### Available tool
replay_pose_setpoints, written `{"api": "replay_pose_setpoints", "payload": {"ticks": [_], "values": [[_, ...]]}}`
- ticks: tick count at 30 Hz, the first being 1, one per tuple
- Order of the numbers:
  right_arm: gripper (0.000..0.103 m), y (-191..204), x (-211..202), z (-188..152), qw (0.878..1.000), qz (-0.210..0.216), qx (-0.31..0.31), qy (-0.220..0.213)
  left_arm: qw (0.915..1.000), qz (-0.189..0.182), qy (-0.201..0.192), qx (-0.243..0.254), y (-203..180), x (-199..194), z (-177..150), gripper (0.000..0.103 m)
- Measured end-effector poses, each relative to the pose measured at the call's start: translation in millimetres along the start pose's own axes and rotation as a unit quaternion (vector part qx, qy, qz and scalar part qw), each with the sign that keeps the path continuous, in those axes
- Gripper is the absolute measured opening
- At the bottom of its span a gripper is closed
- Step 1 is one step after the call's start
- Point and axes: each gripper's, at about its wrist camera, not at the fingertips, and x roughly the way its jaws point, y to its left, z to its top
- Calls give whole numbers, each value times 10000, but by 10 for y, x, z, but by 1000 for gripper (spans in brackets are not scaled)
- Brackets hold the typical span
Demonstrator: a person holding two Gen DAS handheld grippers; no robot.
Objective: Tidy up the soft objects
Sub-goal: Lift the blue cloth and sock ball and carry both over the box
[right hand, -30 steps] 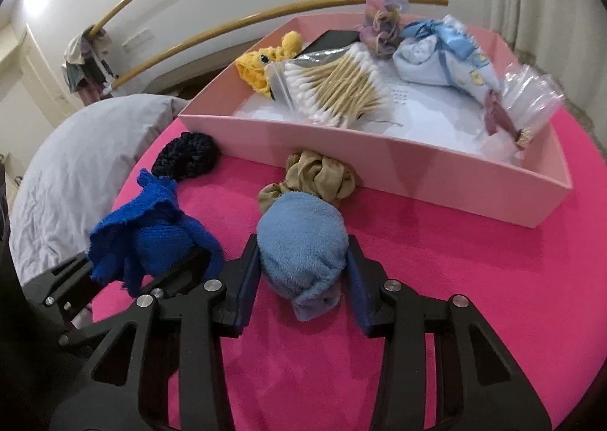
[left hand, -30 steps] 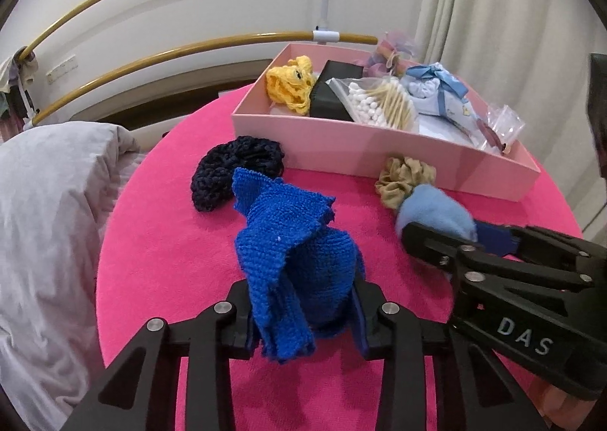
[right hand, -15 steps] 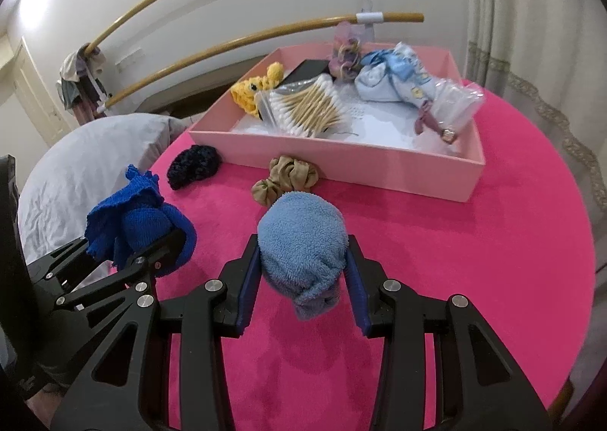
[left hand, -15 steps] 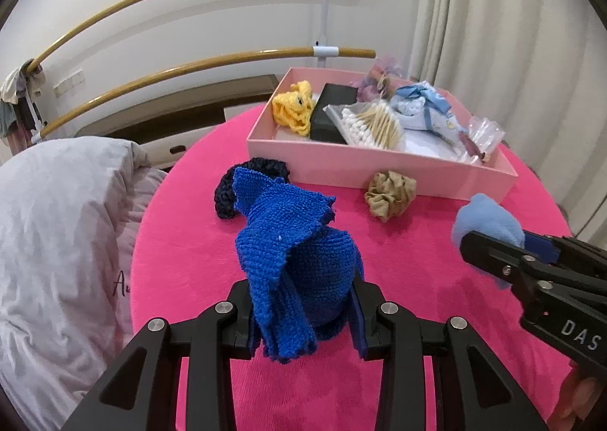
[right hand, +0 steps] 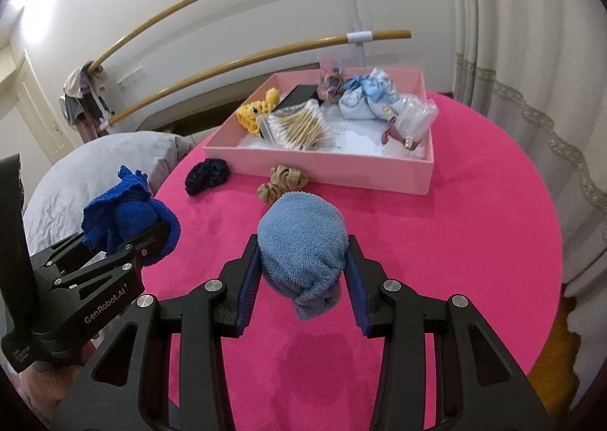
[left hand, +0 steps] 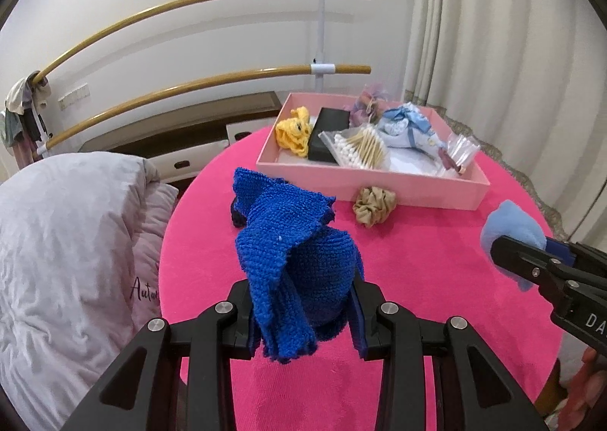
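Observation:
My left gripper is shut on a dark blue knitted cloth and holds it above the pink round table. It also shows in the right wrist view. My right gripper is shut on a light blue fluffy towel bundle, held above the table; it shows at the right in the left wrist view. A beige scrunchie and a black knitted piece lie on the table in front of the pink box.
The pink box holds a yellow knitted toy, a black case, a bag of cotton swabs, a light blue pouch and small plastic bags. A grey duvet lies left of the table. Wooden rails and a curtain stand behind.
Both grippers have lifted up and drawn back from the box with their cloths held. The towel bundle left the spot next to the beige scrunchie.

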Motion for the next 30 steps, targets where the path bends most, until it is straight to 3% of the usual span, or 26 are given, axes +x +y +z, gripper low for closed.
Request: {"api": "replay_pose_setpoints", "payload": {"ticks": [7, 16, 30], "values": [[39, 17, -250, 236, 9995, -40, -109, -282, 9995, -49, -306, -6, 58, -291, 234, 33], [39, -67, -444, 871, 9976, -152, -155, -655, 9981, -198, -587, -16, 98, -384, 758, 33], [39, -306, 28, 1606, 9991, -168, 30, -385, 9971, -516, -556, 51, -3, 16, 1492, 34]]}}
